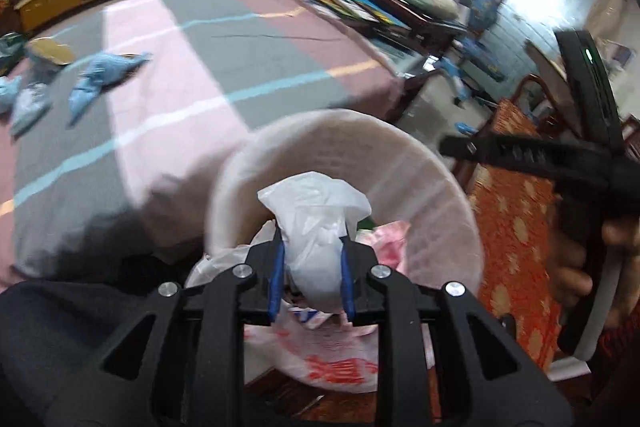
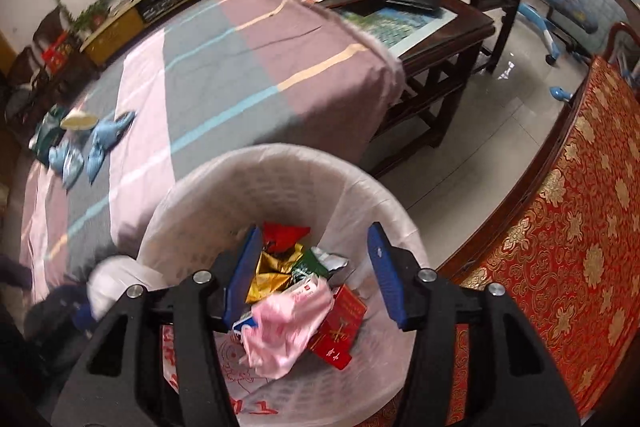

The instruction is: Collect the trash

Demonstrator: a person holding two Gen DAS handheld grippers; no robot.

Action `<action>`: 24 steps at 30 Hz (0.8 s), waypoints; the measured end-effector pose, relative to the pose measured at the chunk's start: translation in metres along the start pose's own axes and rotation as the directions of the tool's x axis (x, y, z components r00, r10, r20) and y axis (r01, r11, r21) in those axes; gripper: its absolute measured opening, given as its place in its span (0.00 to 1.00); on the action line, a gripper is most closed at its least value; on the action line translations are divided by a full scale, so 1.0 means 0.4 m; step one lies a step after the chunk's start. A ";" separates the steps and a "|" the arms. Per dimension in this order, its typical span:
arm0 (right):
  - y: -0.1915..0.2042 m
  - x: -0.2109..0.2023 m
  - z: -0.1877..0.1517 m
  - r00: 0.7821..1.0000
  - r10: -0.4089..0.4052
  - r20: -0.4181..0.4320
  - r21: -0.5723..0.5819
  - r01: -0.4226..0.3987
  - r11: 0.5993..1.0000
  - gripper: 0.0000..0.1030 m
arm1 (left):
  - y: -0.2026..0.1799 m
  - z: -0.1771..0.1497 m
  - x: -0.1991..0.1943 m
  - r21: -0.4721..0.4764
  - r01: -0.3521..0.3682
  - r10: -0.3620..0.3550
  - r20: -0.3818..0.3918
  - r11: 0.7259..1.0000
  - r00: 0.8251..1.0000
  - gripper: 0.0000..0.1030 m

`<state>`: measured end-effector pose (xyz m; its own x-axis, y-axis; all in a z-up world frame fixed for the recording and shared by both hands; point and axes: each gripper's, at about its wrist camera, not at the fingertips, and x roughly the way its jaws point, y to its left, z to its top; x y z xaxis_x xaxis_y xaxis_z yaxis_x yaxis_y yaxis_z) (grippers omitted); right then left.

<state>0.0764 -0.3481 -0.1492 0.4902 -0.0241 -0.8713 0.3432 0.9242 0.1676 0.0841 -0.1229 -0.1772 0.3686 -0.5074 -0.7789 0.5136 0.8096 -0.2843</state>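
Standing right by the bin here: the left gripper (image 1: 310,275) is clamped on a crumpled white plastic bag (image 1: 316,223), blue pads squeezing it from both sides, with the bag bulging out past the fingertips. It hangs right over the mouth of the white trash basket (image 1: 420,187), which is lined with a thin plastic liner and sits on the floor between the bench (image 1: 240,67) with the pink and grey striped cloth and a red and gold patterned cushion (image 2: 580,227). The left gripper is angled steeply down into the basket. The right gripper (image 2: 316,267) is also tipped down over the same basket, but its jaws stand apart with nothing pinched between the blue pads. Through the gap you just see the pile already in the basket: a pink plastic bag (image 2: 280,331), a red carton (image 2: 340,331), a gold wrapper (image 2: 268,279), something red (image 2: 286,233) and a green packet (image 2: 310,263). None of that touches the pads as far as I can tell. From the left camera you can see the right gripper's black body off to the side, with the person's hand (image 1: 596,267) wrapped around its handle. Back on the bench, well away from both grippers, a few blue crumpled bits (image 2: 102,143) and a beige scrap (image 2: 78,121) are lying on the cloth near its far edge.
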 end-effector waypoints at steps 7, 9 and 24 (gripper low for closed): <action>-0.016 -0.014 0.010 1.000 0.000 0.028 0.025 -0.001 1.000 0.53 | -0.061 -0.001 0.021 0.064 -0.020 0.020 0.004 0.998 1.000 0.82; -0.005 -0.010 0.008 1.000 0.002 0.025 0.026 -0.003 1.000 0.53 | -0.030 0.009 0.003 0.019 -0.062 0.062 0.031 0.998 0.998 0.83; 0.310 -0.041 -0.020 0.997 0.050 0.054 -0.234 -0.036 0.972 0.53 | 0.337 0.034 -0.282 -0.409 -0.447 0.547 0.170 0.796 0.820 0.87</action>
<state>0.1047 -0.2299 -0.1177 0.5495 0.0018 -0.8355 0.1280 0.9880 0.0863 0.1221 0.0396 -0.1200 0.7145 -0.0228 -0.6992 -0.0729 0.9916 -0.1068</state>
